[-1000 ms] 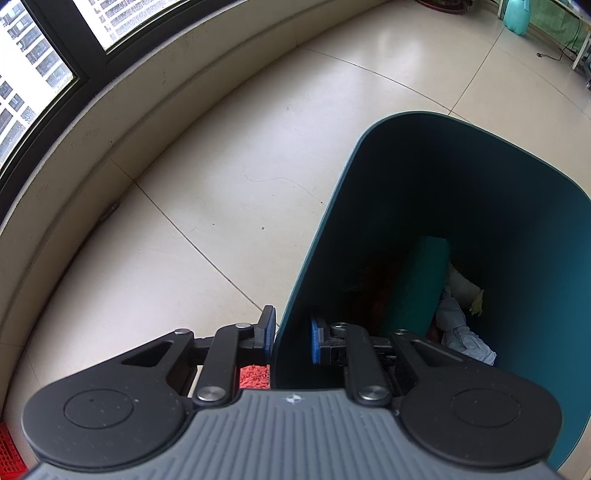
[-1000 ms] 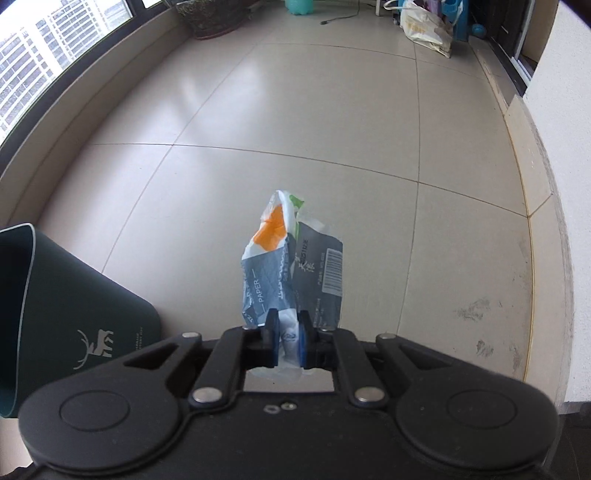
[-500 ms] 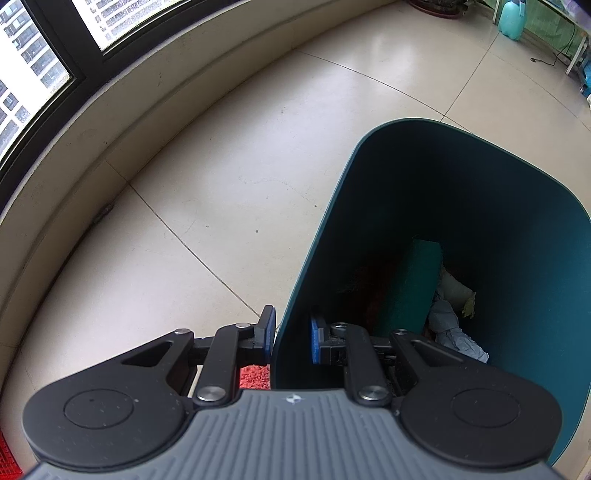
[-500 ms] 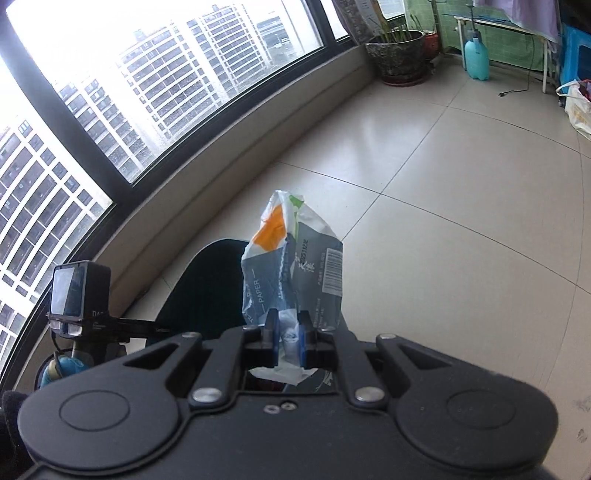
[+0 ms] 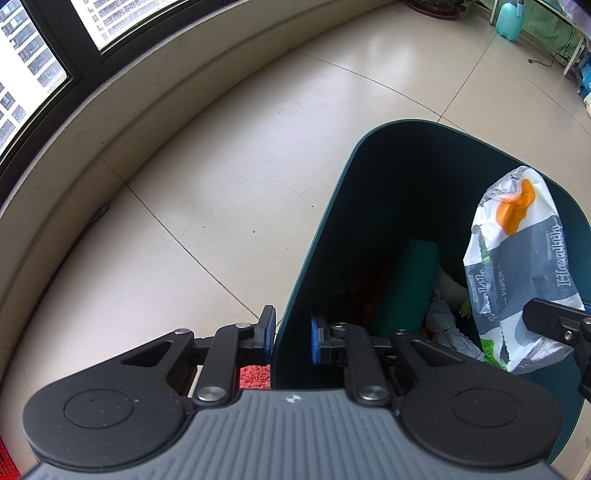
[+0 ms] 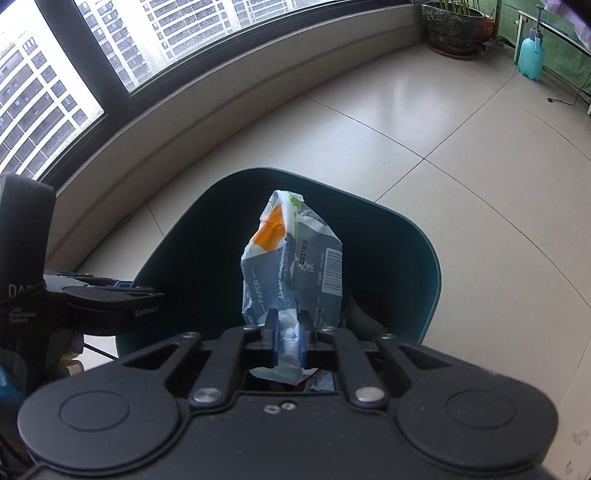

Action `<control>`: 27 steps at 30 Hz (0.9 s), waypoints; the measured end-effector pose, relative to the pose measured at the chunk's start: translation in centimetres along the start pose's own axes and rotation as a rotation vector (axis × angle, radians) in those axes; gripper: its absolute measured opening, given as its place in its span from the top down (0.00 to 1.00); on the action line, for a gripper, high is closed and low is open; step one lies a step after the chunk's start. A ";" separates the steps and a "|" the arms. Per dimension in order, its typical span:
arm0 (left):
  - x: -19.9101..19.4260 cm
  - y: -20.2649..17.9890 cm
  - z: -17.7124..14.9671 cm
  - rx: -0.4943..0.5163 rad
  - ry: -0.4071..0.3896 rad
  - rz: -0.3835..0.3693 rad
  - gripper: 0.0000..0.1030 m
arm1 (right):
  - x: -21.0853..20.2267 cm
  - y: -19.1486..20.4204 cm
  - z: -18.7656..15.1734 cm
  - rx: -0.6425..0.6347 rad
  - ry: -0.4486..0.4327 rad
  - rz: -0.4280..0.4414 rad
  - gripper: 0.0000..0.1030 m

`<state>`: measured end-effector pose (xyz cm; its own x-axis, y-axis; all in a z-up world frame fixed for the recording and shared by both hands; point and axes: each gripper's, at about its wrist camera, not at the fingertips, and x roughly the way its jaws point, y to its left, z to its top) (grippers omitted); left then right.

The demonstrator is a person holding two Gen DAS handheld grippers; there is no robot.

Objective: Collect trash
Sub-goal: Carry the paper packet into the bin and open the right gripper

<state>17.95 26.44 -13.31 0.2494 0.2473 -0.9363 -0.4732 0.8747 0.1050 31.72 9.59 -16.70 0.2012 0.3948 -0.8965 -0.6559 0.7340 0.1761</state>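
Note:
A dark teal trash bin (image 5: 332,236) (image 6: 424,266) stands on the tiled floor. My left gripper (image 5: 291,334) is shut on the bin's near wall, one pad outside and one inside. My right gripper (image 6: 286,343) is shut on a crumpled grey, white and orange tissue wrapper (image 6: 291,266) (image 5: 517,266), which hangs over the bin's open mouth. Inside the bin lie a green box (image 5: 406,284) and crumpled grey-white paper scraps (image 5: 450,328). A finger of the right gripper shows at the right edge of the left wrist view.
A curved low wall (image 5: 122,122) under dark-framed windows runs along the left. A plant pot (image 6: 454,29), a teal spray bottle (image 6: 530,55) and a cable lie at the far end. A red mat (image 5: 255,376) shows beside the bin's base.
My right gripper has swung left with the wrapper, from over bare floor to above the bin's mouth. The wrapper now appears in the left wrist view. The left gripper has kept its hold.

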 end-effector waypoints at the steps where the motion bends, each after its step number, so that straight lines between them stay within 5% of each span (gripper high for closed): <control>1: 0.0 0.0 0.0 -0.001 0.000 -0.001 0.84 | 0.8 0.3 0.1 -0.009 0.014 -0.016 0.92; 14: 0.4 -0.4 -0.2 0.005 -0.003 0.000 0.84 | 7.8 1.5 -1.1 0.002 0.178 -0.145 0.82; 19: 0.6 -0.4 -0.3 0.004 -0.003 -0.003 0.84 | 6.5 1.7 -1.6 0.007 0.157 -0.111 0.79; 27: 0.6 -0.3 -0.4 0.004 -0.004 -0.003 0.84 | -1.1 0.9 -0.4 0.025 0.036 0.047 0.68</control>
<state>17.90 26.17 -14.01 0.2543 0.2459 -0.9353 -0.4691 0.8771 0.1030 30.58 9.62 -15.75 0.1439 0.4096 -0.9008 -0.6454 0.7289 0.2283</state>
